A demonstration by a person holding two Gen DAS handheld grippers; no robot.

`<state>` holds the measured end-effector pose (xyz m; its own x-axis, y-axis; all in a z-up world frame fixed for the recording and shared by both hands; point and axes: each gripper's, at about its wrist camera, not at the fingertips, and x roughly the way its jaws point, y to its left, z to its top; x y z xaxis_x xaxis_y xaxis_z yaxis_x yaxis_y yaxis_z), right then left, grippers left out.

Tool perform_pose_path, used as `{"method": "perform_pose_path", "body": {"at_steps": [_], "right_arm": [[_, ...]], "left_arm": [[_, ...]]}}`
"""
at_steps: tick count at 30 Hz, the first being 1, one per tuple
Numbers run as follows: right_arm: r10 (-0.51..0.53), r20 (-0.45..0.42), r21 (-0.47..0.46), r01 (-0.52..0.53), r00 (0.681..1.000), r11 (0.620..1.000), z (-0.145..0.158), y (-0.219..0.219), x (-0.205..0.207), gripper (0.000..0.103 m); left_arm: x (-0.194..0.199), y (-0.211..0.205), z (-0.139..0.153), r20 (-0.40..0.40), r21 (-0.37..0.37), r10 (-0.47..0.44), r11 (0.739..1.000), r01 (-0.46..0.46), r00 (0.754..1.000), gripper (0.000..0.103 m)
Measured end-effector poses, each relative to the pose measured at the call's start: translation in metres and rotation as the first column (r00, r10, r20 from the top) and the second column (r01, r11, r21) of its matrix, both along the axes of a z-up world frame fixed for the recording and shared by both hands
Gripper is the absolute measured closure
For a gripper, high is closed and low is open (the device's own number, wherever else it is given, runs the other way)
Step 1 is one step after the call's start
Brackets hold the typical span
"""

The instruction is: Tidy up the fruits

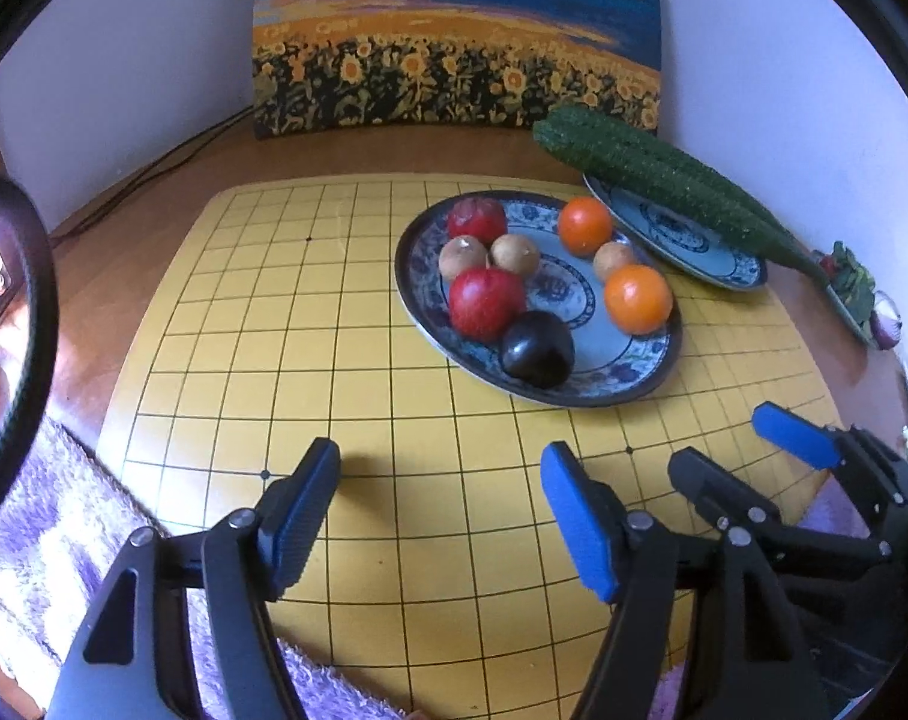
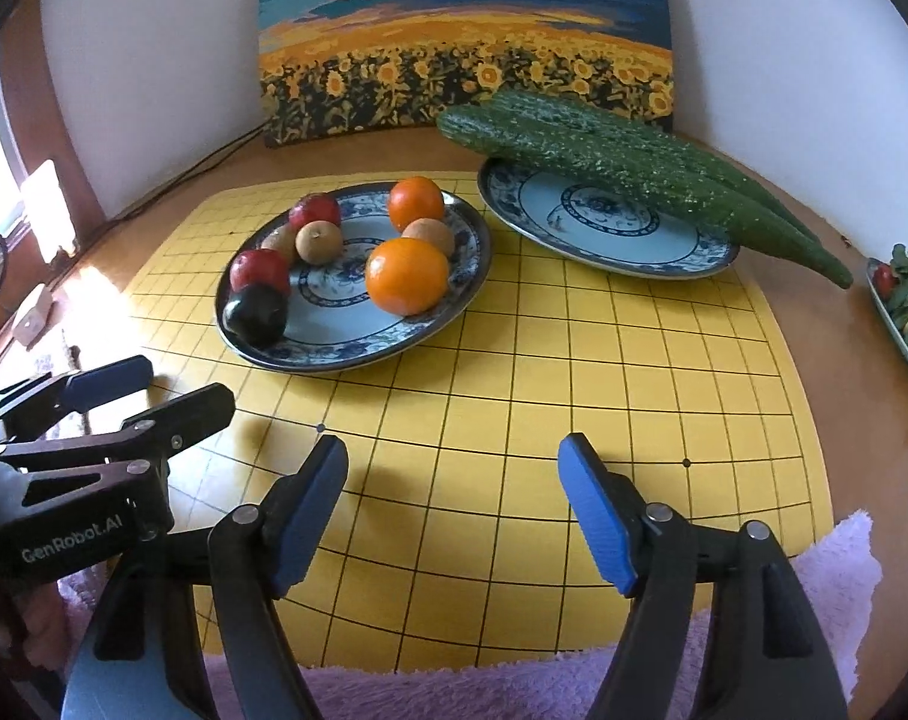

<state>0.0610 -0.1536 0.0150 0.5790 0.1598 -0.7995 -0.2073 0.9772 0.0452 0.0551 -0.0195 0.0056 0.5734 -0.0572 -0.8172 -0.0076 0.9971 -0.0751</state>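
Both tools are held low over the yellow grid mat (image 2: 514,420) on the bench, jaws spread wide, nothing gripped: left tool (image 1: 438,516), right tool (image 2: 454,510). The fruits are piled on the near patterned plate (image 2: 454,306): two oranges, near orange (image 2: 407,276) and far orange (image 2: 416,203); two red apples (image 1: 487,311); a dark plum (image 1: 538,349); three small brown fruits (image 1: 514,253), possibly longans or kiwis, too small to tell.

All are judged round, light, fairly stiff, smooth-skinned and liable to roll; a grasp across the widest middle, from above, is suggested. The plum looks glossy, so slip is likely. The round fruits have no clear long axis; the stem dimple on one brown fruit (image 2: 318,242) points up.

On the far plate (image 2: 604,240) a long green cucumber (image 2: 634,162) is laid, its ends overhanging the rim, its long axis running from far left to near right, tapered end rightward. Mid-length would be the hold for it.
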Motion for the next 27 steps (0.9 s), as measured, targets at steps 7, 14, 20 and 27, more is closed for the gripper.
{"method": "perform_pose_path", "body": {"at_steps": [7, 14, 20, 27], "right_arm": [[0.000, 0.001, -0.010, 0.000, 1.000, 1.000, -0.0007, 0.0007, -0.0003, 0.028], [0.002, 0.001, -0.009, -0.002, 1.000, 1.000, -0.0012, 0.0009, -0.0001, 0.027], [0.002, 0.001, -0.012, -0.002, 1.000, 1.000, -0.0014, 0.0005, 0.0001, 0.027], [0.004, 0.000, -0.019, -0.004, 1.000, 1.000, -0.0014, 0.0011, 0.0000, 0.026]], "left_arm": [[-0.0001, 0.0004, -0.0006, 0.005, 0.012, 0.005, 1.000, -0.005, 1.000, 0.030], [-0.0015, 0.0021, -0.0009, 0.013, 0.014, 0.010, 1.000, -0.010, 1.000, 0.030], [-0.0023, 0.0007, -0.0006, 0.015, 0.022, 0.013, 1.000, -0.013, 1.000, 0.030], [-0.0018, 0.0009, -0.0005, 0.015, 0.028, 0.016, 0.999, -0.017, 1.000, 0.030]]}}
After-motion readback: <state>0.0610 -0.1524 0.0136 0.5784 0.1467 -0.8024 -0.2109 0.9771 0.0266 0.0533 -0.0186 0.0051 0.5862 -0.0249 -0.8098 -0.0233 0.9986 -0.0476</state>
